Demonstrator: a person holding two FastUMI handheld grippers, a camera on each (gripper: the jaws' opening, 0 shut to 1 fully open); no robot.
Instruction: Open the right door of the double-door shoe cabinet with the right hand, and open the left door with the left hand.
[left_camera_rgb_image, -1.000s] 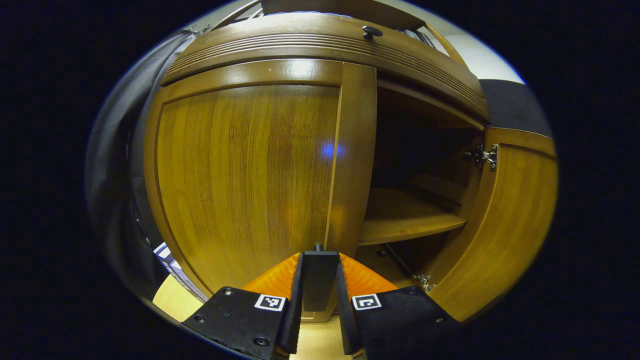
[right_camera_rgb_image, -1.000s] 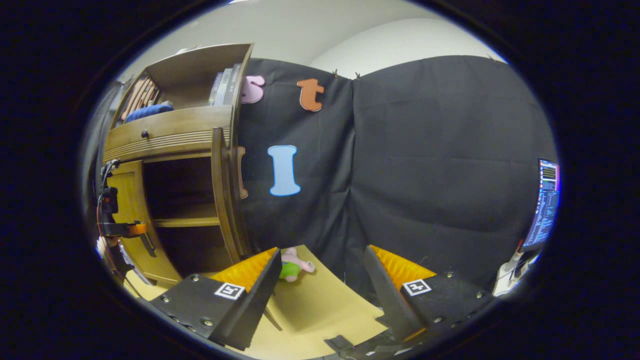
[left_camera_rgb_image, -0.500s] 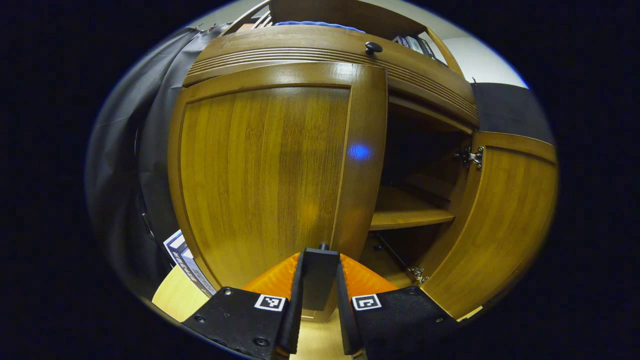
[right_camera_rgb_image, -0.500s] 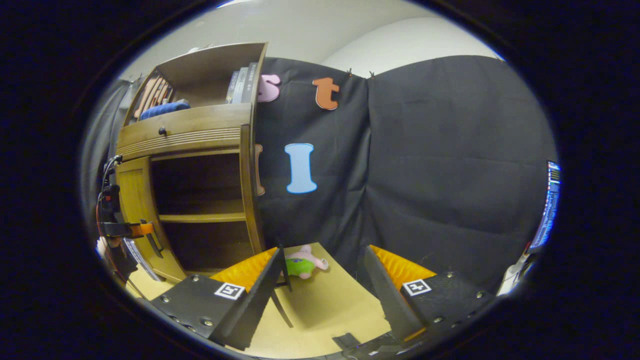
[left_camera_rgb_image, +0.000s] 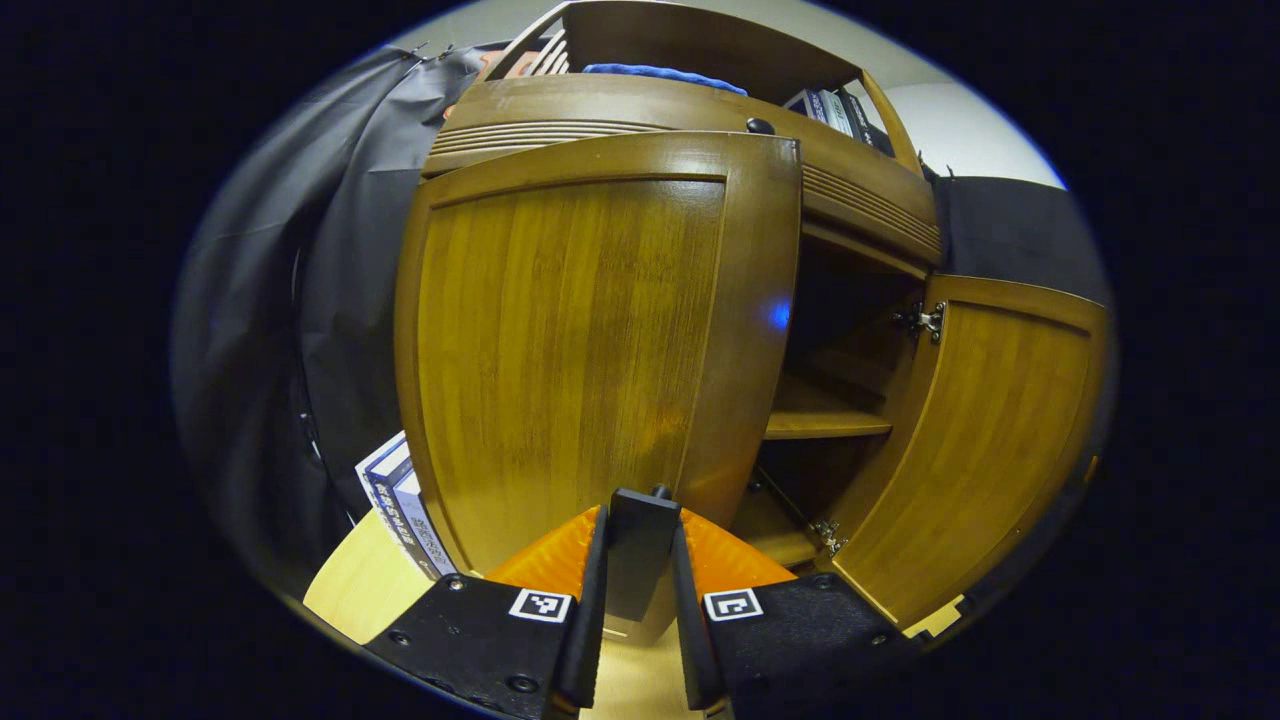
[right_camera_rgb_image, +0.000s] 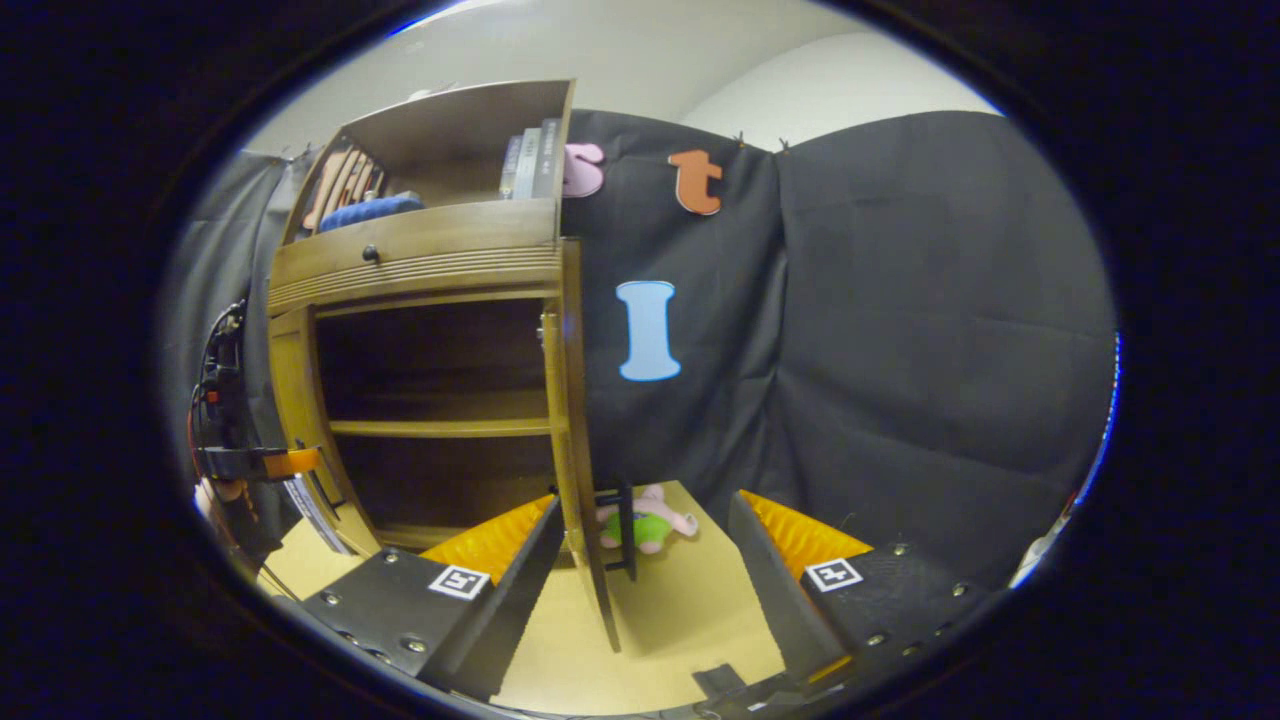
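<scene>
Pinching the dark bar handle (left_camera_rgb_image: 640, 545) low on the glossy brown wooden left door (left_camera_rgb_image: 570, 340), the left gripper (left_camera_rgb_image: 640, 590) has its jaws pressed onto it to swing the panel outward. The right gripper (right_camera_rgb_image: 640, 560) hangs spread, near the opened right door (right_camera_rgb_image: 578, 430).

Left tool (left_camera_rgb_image: 640, 560) clamps left door (left_camera_rgb_image: 570, 340) handle (left_camera_rgb_image: 640, 540)
</scene>
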